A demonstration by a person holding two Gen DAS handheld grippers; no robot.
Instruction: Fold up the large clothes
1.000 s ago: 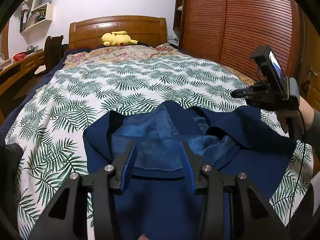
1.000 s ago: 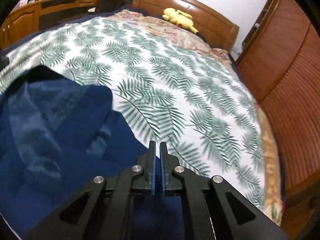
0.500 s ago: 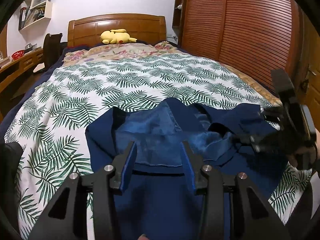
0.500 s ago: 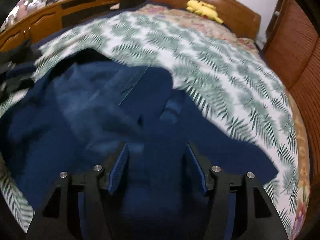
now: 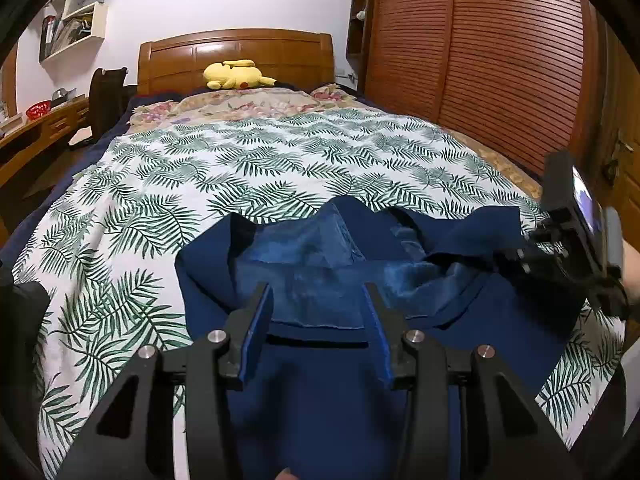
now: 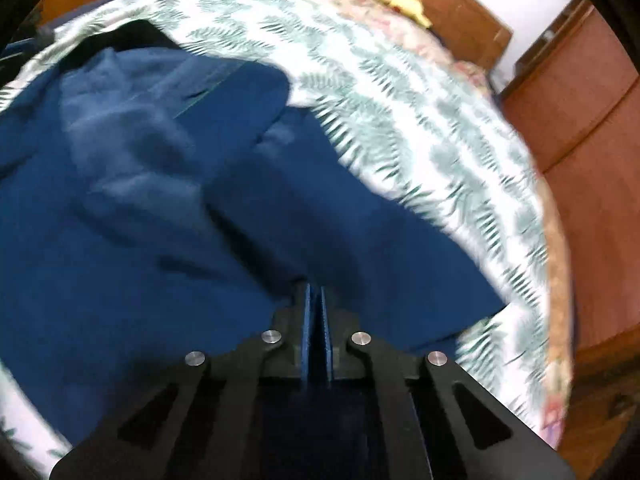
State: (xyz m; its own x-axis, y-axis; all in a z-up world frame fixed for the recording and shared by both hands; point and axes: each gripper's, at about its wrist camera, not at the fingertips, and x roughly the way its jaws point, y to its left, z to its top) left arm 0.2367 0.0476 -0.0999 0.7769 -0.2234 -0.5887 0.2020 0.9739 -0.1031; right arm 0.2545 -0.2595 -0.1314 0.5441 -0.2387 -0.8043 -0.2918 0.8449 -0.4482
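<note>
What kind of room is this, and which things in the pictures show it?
Most likely a bedroom in a home. A large bed with a leaf-print cover fills the view, a yellow plush toy lies before the wooden headboard, and a slatted wooden wardrobe stands alongside.

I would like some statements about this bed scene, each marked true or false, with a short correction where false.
1. The blue garment lies on the leaf-print bedspread. True.
2. The right gripper stands wide open. False: its jaws are shut, with blue cloth at the tips.
3. A yellow plush toy sits by the headboard. True.
4. The left gripper is shut. False: its jaws stand apart above the garment.
</note>
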